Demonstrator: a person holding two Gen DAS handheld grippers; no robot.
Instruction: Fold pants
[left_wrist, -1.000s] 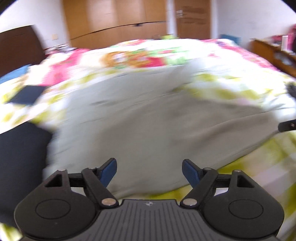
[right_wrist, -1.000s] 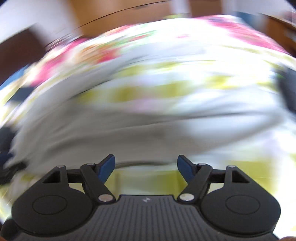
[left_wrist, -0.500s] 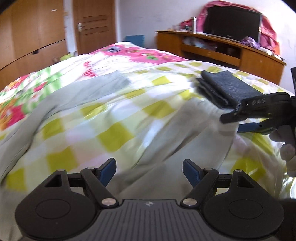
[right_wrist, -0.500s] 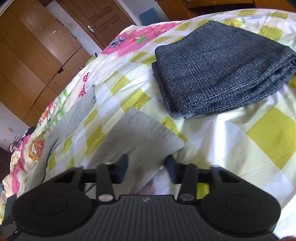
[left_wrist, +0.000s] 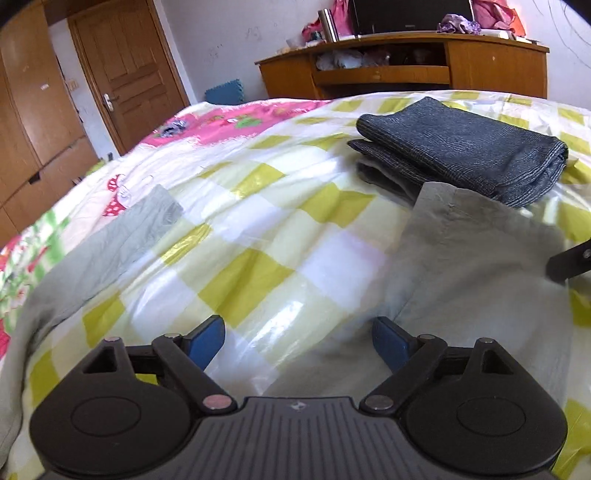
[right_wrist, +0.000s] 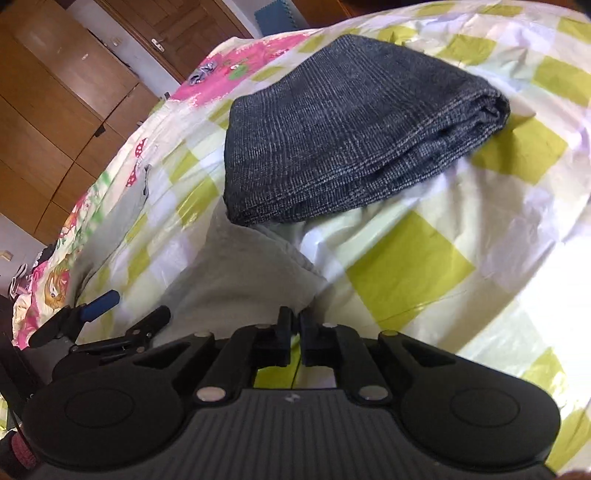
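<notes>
We see the bed under its checked cover, with the grey pants spread flat across it, both legs apart: one leg end lies by our right tool, the other well off to the left. We judge the folding barely begun, with no fold laid yet. A dark folded garment just beyond the near leg end looks already done. Our right tool is pressed together on the leg's edge; our left tool is spread, holding nothing.

Black tongs, blue fingertips
</notes>
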